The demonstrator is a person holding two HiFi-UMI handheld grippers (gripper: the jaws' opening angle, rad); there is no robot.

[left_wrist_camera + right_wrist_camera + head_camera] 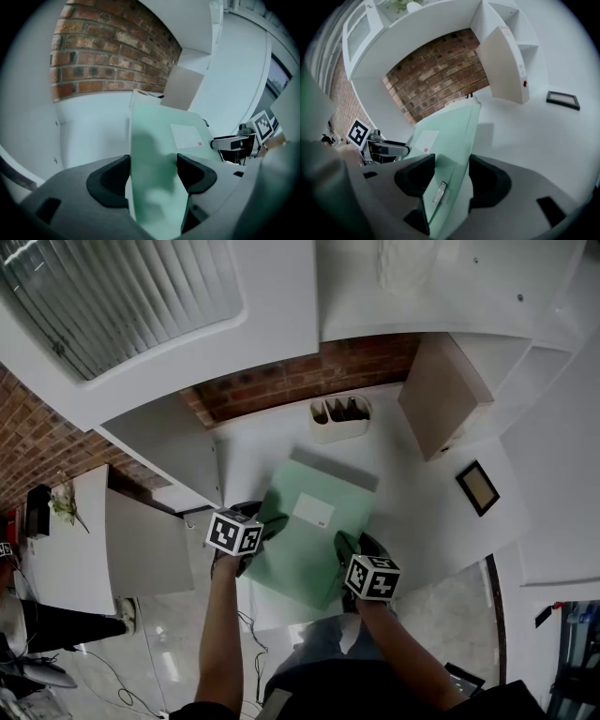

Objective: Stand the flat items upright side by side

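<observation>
Since it spans both claws without sagging, the green folder (305, 549) looks stiff and light. Its smooth cover is probably slick, so it could slip if it is swung too fast. The left claw (153, 174) is closed on its near left edge, pads against both faces. The right claw (451, 176) clamps the near right edge the same way, and there the folder shows as a thin wedge, two covers meeting at a fold. My guess is that a hold near the two close corners suits tipping it up. A hold further along the side edges would give more control once it stands on its end.

Seen from the head view, the folder sits in the middle of the frame over the white counter (422, 521), face up, with its white label (314, 510) toward the far end. Its long axis runs from the lower middle of the frame, by the person, up toward the brick wall (300, 376) at the top. The far short edge points at the white holder (339, 420) at upper centre. A dark shadow band along that far edge suggests the folder is tilted rather than lying flat, though I cannot tell whether the far edge touches the counter.
</observation>
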